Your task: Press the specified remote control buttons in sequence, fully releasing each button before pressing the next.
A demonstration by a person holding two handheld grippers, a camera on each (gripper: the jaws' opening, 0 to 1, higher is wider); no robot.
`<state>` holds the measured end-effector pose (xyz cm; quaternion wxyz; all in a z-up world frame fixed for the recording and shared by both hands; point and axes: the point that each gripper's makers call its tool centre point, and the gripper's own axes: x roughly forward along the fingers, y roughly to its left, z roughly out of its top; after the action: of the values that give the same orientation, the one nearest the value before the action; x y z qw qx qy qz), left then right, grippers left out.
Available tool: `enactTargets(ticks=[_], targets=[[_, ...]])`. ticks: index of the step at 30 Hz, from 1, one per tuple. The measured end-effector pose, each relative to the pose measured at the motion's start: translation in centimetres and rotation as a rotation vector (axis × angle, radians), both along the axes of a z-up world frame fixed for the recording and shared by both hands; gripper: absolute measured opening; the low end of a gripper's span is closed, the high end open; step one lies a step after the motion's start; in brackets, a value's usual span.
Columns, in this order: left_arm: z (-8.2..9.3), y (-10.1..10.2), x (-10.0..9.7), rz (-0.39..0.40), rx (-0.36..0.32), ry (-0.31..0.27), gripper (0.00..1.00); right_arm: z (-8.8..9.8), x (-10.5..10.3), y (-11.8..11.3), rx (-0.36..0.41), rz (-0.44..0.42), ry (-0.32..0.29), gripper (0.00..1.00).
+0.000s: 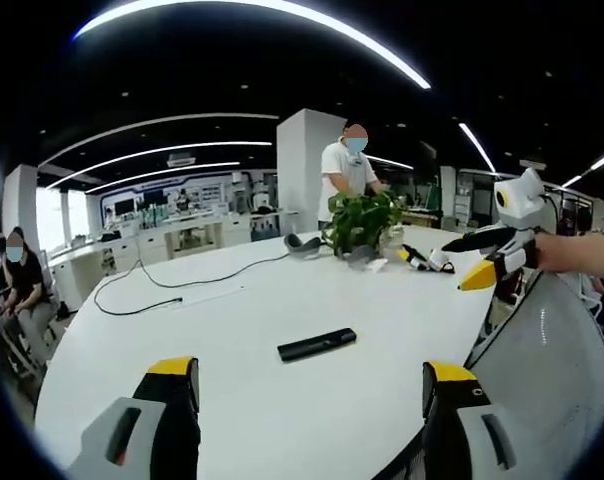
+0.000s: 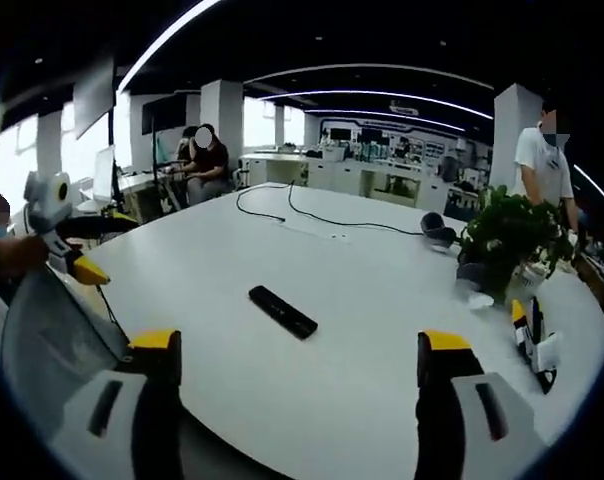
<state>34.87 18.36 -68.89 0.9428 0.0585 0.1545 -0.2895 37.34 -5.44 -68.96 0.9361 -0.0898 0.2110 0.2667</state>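
Observation:
A slim black remote control (image 1: 317,344) lies flat on the white round table (image 1: 232,400), untouched. My left gripper (image 1: 310,375) hovers just short of the remote, open, with nothing between its yellow-tipped jaws. In the right gripper view the remote (image 2: 282,311) lies diagonally just beyond my right gripper (image 2: 299,345), which is also open and empty. The right gripper (image 1: 470,258) enters the left gripper view from the right, held by a hand above the table edge. The left gripper (image 2: 94,248) appears at the left of the right gripper view.
A potted plant (image 1: 360,222) stands at the far side, with a spare yellow-and-black tool (image 2: 532,335) beside it. A black cable (image 1: 172,285) trails across the table. A mesh chair back (image 1: 552,380) is close by. One person stands (image 1: 350,170) beyond the table; others sit (image 2: 207,160).

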Motion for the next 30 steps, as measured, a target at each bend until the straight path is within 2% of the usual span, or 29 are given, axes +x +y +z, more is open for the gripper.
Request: enactTargets(ticks=[4, 6, 9, 12, 13, 15, 16, 19, 22, 30], targets=[[0.0, 0.1, 0.0, 0.007, -0.011, 0.004, 0.96, -1.0, -0.1, -0.1, -0.020, 0.002, 0.029, 1.00], [-0.1, 0.1, 0.1, 0.007, -0.012, 0.009, 0.96, -0.9, 0.0, -0.2, -0.048, 0.012, 0.012, 1.00], [-0.1, 0.0, 0.2, 0.003, -0.012, 0.008, 0.96, -0.5, 0.0, -0.4, -0.049, 0.035, 0.006, 1.00], [-0.3, 0.0, 0.1, 0.002, -0.009, 0.018, 0.96, -1.4, 0.2, -2.3, -0.110, 0.031, 0.011, 1.00], [-0.4, 0.0, 0.1, 0.002, -0.009, 0.018, 0.96, -1.7, 0.1, -2.7, -0.098, 0.018, 0.021, 1.00], [-0.4, -0.1, 0.2, 0.004, -0.013, 0.021, 0.96, -2.0, 0.0, -3.0, 0.018, -0.043, 0.047, 0.99], [-0.4, -0.1, 0.1, 0.003, -0.015, 0.024, 0.96, -1.8, -0.3, -2.7, 0.039, -0.027, 0.059, 0.99], [-0.7, 0.0, 0.1, 0.004, 0.002, 0.030, 0.96, -1.0, 0.2, -2.8, 0.016, -0.029, 0.012, 0.96], [-0.5, 0.0, 0.2, 0.009, -0.020, 0.033, 0.96, -1.3, 0.1, -2.7, 0.003, -0.023, 0.017, 0.96], [-0.9, 0.3, 0.4, 0.021, -0.026, 0.045, 0.96, -1.7, 0.1, -2.9, -0.013, -0.017, 0.024, 0.96]])
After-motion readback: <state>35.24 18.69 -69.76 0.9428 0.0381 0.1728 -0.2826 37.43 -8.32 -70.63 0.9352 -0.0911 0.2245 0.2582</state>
